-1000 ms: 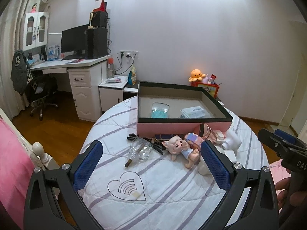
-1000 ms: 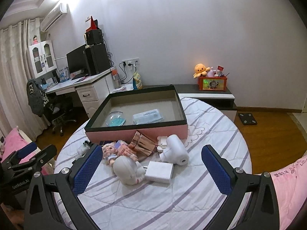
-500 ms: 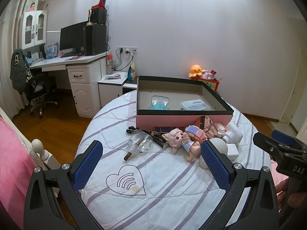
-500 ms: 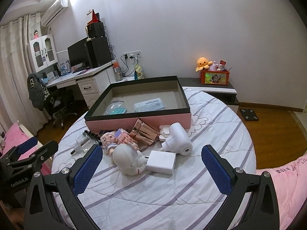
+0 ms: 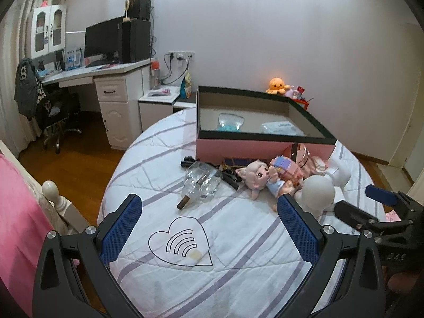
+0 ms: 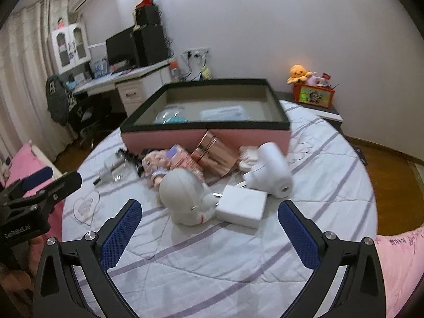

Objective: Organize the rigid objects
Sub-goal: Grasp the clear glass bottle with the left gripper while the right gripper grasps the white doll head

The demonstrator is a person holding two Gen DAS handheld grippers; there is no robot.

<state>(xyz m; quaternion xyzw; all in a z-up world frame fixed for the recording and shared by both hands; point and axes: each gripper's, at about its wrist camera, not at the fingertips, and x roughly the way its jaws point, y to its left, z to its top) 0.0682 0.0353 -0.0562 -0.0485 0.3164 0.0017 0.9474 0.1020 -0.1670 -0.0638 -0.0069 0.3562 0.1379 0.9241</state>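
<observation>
my right gripper [image 6: 209, 225] has its blue fingers wide apart and holds nothing. it hangs just over the bed [image 6: 238, 265]. right past it, between the fingers, lie the white round toy [image 6: 182, 193] and the white charger block [image 6: 242, 205], touching each other. a bit farther right is the white camera [image 6: 270, 169]. farther still a doll [image 6: 153, 163] and a shiny copper box [image 6: 214, 153] lie against the pink box [image 6: 206, 137]. my left gripper [image 5: 209, 228] is also spread apart and empty, over a heart drawing [image 5: 180, 243]. past it lies a clear bottle [image 5: 201, 182], then the doll to its right. the pink box is open, with a clear bowl [image 5: 230, 122] and a flat packet [image 5: 281, 127] inside.
</observation>
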